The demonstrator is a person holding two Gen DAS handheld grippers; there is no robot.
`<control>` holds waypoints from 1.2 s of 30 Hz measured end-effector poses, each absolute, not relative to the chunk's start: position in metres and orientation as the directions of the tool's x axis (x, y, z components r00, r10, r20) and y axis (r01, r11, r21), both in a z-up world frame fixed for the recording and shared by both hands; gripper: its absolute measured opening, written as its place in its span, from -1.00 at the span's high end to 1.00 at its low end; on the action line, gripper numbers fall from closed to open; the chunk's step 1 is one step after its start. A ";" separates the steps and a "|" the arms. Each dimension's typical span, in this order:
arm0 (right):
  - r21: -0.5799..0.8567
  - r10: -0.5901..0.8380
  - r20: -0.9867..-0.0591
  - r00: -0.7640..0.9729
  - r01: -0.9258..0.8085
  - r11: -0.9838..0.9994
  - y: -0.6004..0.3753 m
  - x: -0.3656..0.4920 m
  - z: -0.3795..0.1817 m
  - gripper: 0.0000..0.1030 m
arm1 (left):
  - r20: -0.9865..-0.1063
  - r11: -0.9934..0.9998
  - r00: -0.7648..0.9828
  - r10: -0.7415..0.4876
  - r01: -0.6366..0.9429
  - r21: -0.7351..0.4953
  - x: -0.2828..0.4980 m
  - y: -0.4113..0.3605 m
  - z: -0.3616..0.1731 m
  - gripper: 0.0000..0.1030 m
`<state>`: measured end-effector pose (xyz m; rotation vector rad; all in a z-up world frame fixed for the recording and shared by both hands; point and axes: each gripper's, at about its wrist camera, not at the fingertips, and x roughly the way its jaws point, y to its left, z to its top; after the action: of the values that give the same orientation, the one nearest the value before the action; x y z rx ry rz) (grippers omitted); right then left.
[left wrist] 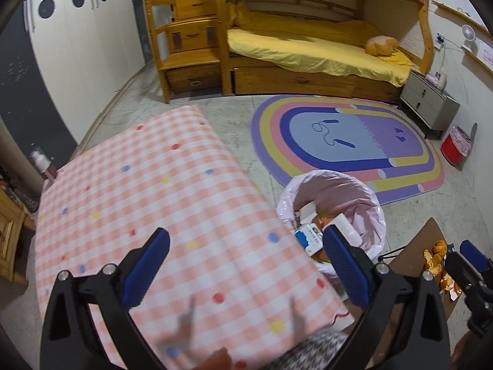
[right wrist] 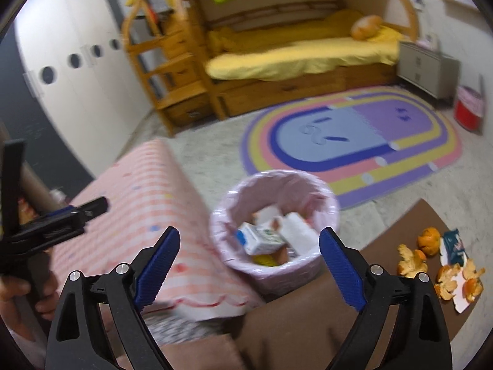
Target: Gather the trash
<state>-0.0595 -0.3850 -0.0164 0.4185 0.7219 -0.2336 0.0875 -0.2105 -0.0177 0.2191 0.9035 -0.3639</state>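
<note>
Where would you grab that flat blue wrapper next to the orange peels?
Probably by its upturned left edge, coming from above with the right gripper, which is open and empty. The blue wrapper lies flat on the brown surface, so only an edge offers grip.

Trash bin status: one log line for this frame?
left claw open | right claw open | bin part-filled | peels on brown surface

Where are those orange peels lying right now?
The orange peels lie on the brown surface at the right wrist view's lower right, beside a torn blue wrapper, right of the pink-lined bin.
</note>
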 end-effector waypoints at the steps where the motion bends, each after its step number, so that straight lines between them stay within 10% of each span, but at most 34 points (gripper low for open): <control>1: 0.289 -0.053 -0.674 0.736 0.329 0.899 -0.378 -0.060 -0.011 -0.78 | -0.797 0.921 0.568 -0.205 0.387 0.039 0.086 -0.203 -0.014 -0.87; 36: 0.050 0.169 -0.587 0.792 -0.173 0.984 -0.160 -0.098 0.081 -0.83 | -0.707 0.994 0.699 0.107 -0.098 0.054 -0.049 0.059 0.065 -0.87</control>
<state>-0.0985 -0.1603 0.0808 -0.0062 0.6305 0.1836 -0.0487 0.0589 0.0650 0.0125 0.7887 0.1139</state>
